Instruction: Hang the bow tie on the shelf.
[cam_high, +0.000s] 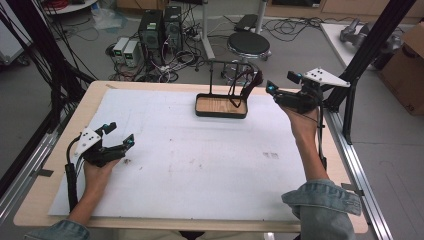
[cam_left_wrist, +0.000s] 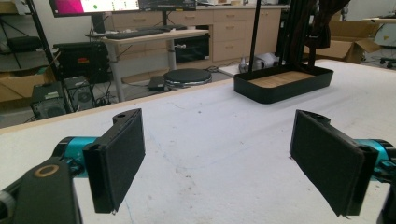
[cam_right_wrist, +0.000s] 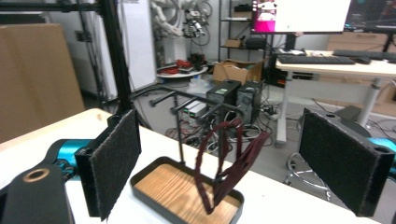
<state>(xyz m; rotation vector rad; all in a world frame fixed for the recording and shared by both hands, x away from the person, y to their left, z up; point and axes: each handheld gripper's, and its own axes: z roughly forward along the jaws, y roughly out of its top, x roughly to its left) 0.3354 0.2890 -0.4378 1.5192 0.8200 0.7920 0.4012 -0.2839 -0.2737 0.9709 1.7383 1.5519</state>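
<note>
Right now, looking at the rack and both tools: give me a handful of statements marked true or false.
1. The dark red band hangs from the rack and reaches down into the tray. True.
2. The right tool is shut on the band. False: its jaws are open with nothing between them, beside the rack.
3. The tray has a wooden floor and black walls. True.
4. The left tool holds the tray. False: it is open and empty, near the table's left edge, far from the tray.
5. The tray stands at the table's near edge by the person. False: it stands toward the far edge.
</note>
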